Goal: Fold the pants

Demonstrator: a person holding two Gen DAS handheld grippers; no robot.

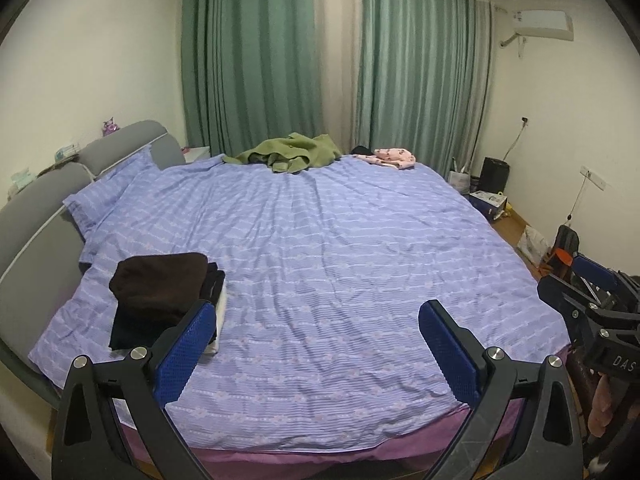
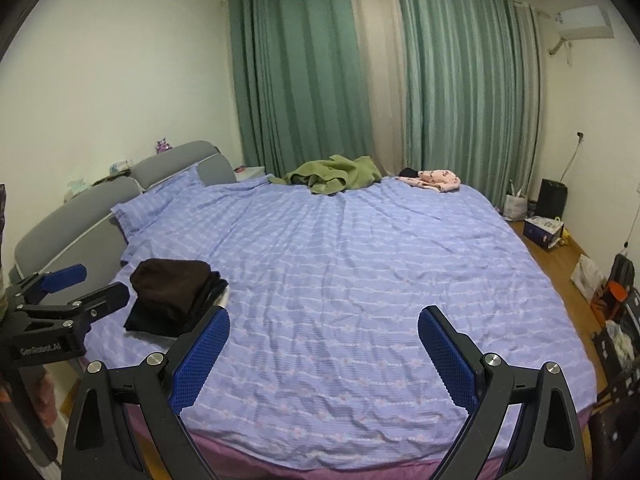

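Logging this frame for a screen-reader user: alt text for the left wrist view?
Open left tongs hover empty over a bed with a purple striped cover; folded dark clothes sit at near left, crumpled green garment and pink garment at the far edge.

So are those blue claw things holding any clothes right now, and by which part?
No, nothing is held. The left gripper and right gripper are both open and empty above the bed.

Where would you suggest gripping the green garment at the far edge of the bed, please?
Grip the green garment at its near edge, where a fold hangs toward you, coming straight across the bed. It lies crumpled, so that raised fold gives open fingers something to close on. Both grippers are open and empty.
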